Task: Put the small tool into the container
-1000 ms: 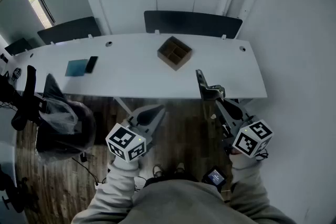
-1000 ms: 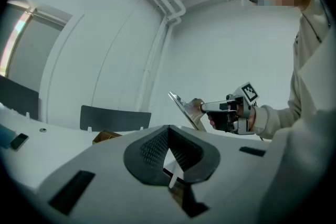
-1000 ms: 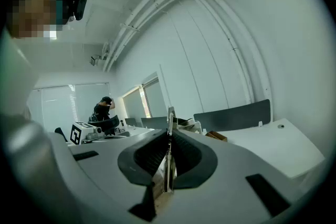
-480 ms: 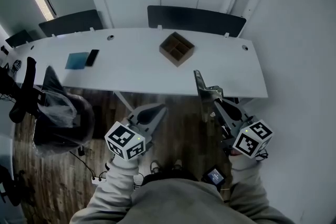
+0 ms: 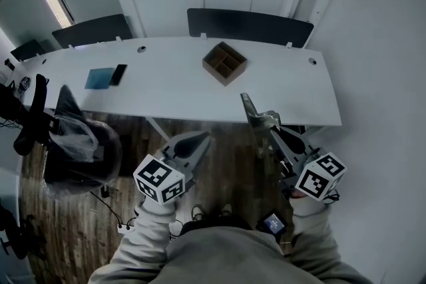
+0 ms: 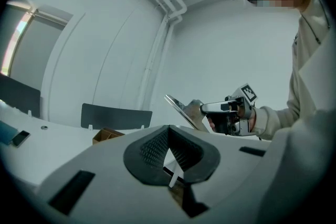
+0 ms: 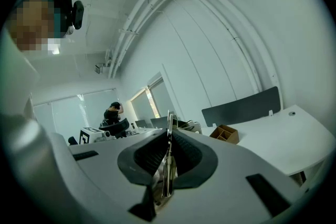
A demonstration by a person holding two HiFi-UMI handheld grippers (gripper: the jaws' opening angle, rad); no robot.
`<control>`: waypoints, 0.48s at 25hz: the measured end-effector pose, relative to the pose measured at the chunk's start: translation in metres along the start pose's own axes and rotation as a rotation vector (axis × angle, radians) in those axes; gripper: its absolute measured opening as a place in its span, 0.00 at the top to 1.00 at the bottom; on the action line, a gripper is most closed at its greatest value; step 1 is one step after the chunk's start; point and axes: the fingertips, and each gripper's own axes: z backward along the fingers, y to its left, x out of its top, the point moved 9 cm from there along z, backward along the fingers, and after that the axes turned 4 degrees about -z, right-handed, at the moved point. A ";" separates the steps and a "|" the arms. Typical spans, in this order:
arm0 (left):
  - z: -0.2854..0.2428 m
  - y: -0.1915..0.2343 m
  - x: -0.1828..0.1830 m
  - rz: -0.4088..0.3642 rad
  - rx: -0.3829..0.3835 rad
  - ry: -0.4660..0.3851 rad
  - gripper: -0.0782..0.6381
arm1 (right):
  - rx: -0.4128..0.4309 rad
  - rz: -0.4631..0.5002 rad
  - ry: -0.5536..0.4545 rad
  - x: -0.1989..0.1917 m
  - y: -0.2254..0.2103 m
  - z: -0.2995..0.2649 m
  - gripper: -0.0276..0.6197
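Observation:
The container (image 5: 224,63) is a brown box with compartments on the white table (image 5: 166,93); it also shows in the left gripper view (image 6: 107,135) and the right gripper view (image 7: 224,134). My right gripper (image 5: 270,128) is shut on the small tool (image 5: 251,110), a flat metal blade that sticks out toward the table's near edge. The blade stands edge-on between the pads (image 7: 169,131). From the left gripper view the tool (image 6: 181,109) points up and left. My left gripper (image 5: 195,142) hangs over the floor, below the table edge, shut with nothing in it.
A blue notebook (image 5: 98,78) and a black phone (image 5: 118,74) lie on the table's left part. Dark chairs (image 5: 249,24) stand behind the table. An office chair with a plastic bag (image 5: 76,143) stands at the left. A person (image 7: 113,113) is far off.
My right gripper has shifted the tool slightly to the left, and its blade tip now lies nearer the table edge. The left gripper has hardly moved.

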 end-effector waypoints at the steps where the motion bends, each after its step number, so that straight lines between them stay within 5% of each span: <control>1: -0.002 -0.001 -0.001 -0.003 -0.002 0.007 0.89 | 0.012 -0.014 -0.002 0.000 -0.002 0.001 0.89; 12: -0.044 -0.016 -0.010 0.053 0.004 0.038 0.89 | 0.085 -0.056 -0.041 0.011 -0.042 0.024 0.89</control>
